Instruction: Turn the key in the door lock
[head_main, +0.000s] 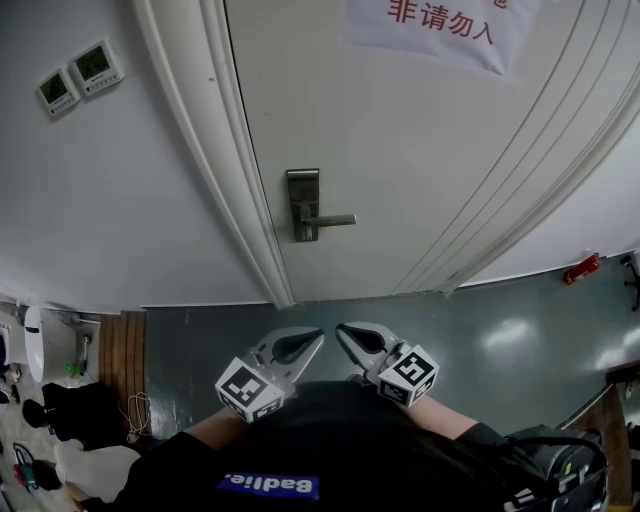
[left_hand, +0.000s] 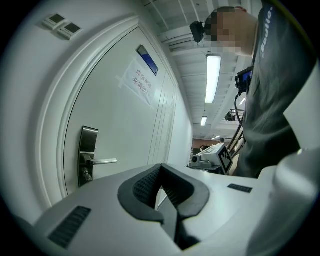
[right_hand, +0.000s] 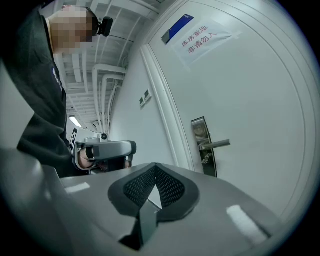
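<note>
Left gripper (head_main: 312, 338) and right gripper (head_main: 345, 330) are hanging clenched, empty, far from the key (right_hand: 205, 159). Arriving clenched is risking bumping it

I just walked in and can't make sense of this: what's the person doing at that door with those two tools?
A person stands facing a closed white door, holding a left gripper and a right gripper close to the body. Both have their fingers together with nothing between them. A key sits in the lock plate, just below the lever handle. Neither gripper touches it, so turning the key has not begun.
</note>
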